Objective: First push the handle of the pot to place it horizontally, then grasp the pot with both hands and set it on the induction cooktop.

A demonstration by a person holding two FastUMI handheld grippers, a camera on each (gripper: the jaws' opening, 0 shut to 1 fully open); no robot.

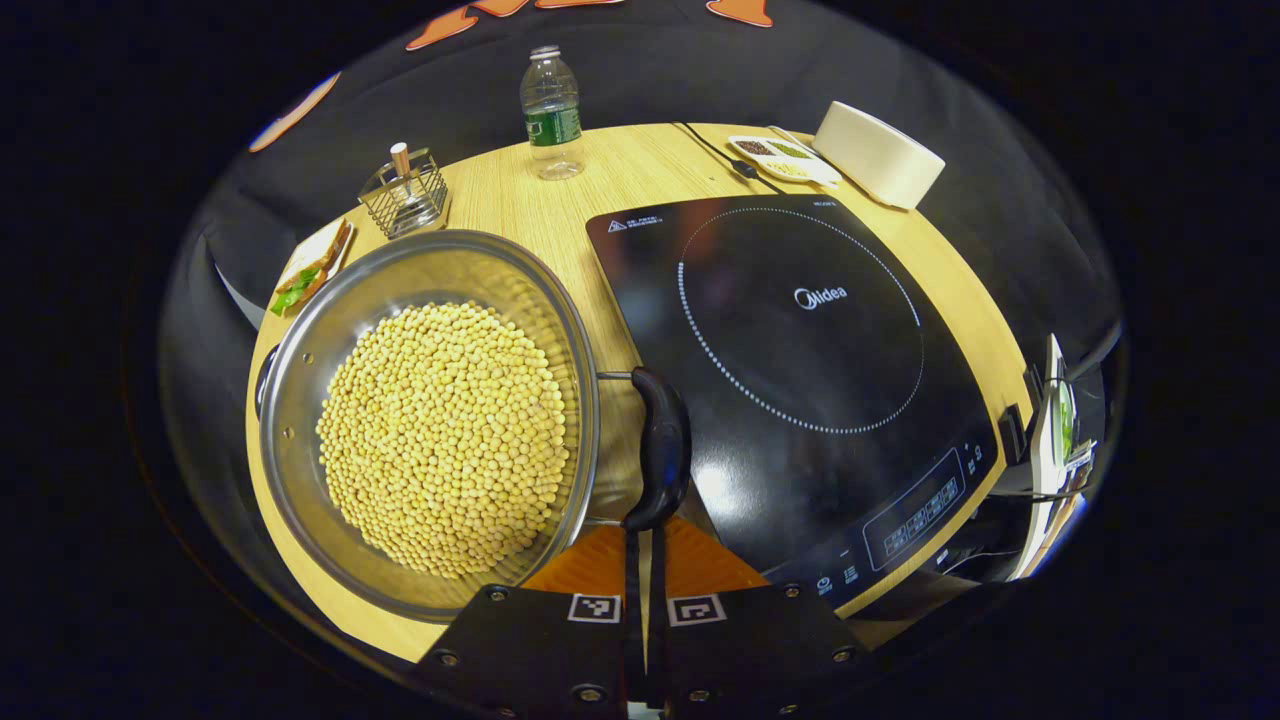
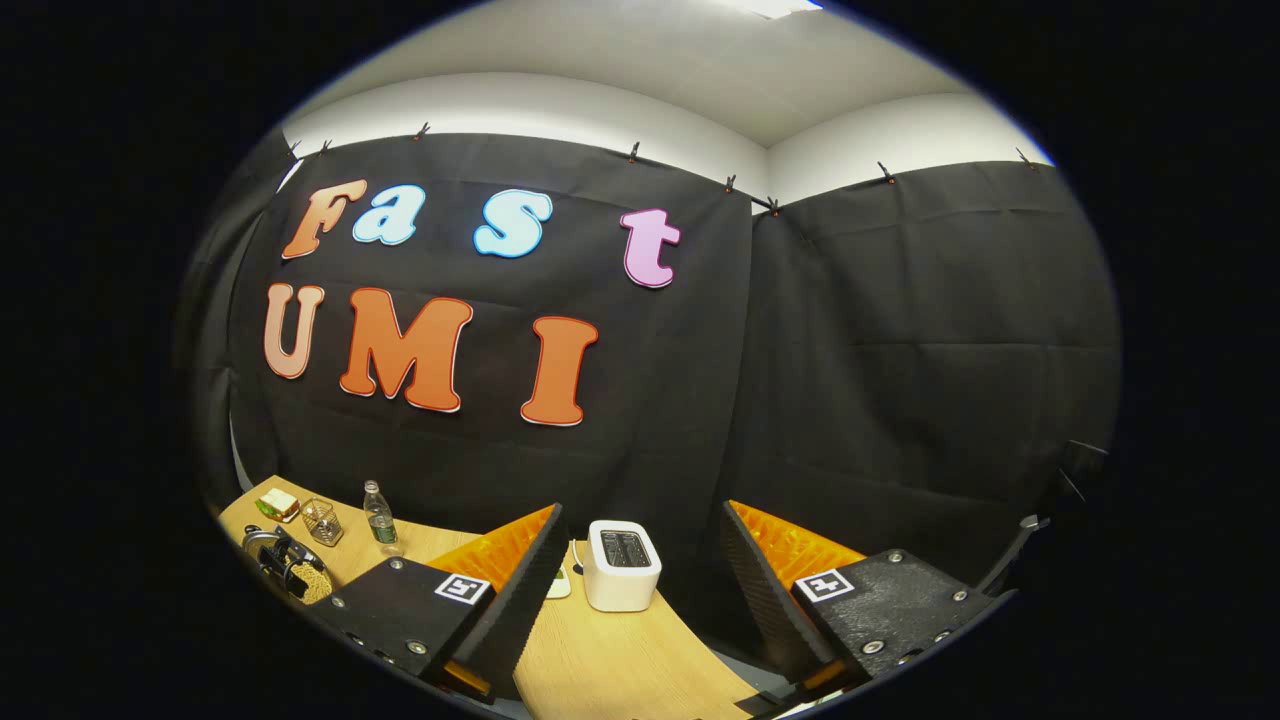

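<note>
A steel pot point(image 1: 430, 420) full of yellow beans stands on the left of the wooden table point(image 1: 620, 170). Its black side handle point(image 1: 662, 445) points toward the black induction cooktop point(image 1: 800, 350) just to the right. My left gripper point(image 1: 645, 530) is shut, with its tips right at the near end of that handle and nothing between the fingers. A second dark handle point(image 1: 262, 375) peeks out at the pot's far left rim. In the right gripper view my right gripper point(image 2: 642, 510) is open and held high, facing the booth wall. The pot point(image 2: 300, 580) is far off at lower left.
Behind the pot are a wire basket point(image 1: 405, 195), a sandwich on a plate point(image 1: 312, 265) and a water bottle point(image 1: 551, 112). A spice dish point(image 1: 782, 158) and a white toaster point(image 1: 880, 155) stand at the back right. The toaster point(image 2: 620, 565) is close before the right gripper.
</note>
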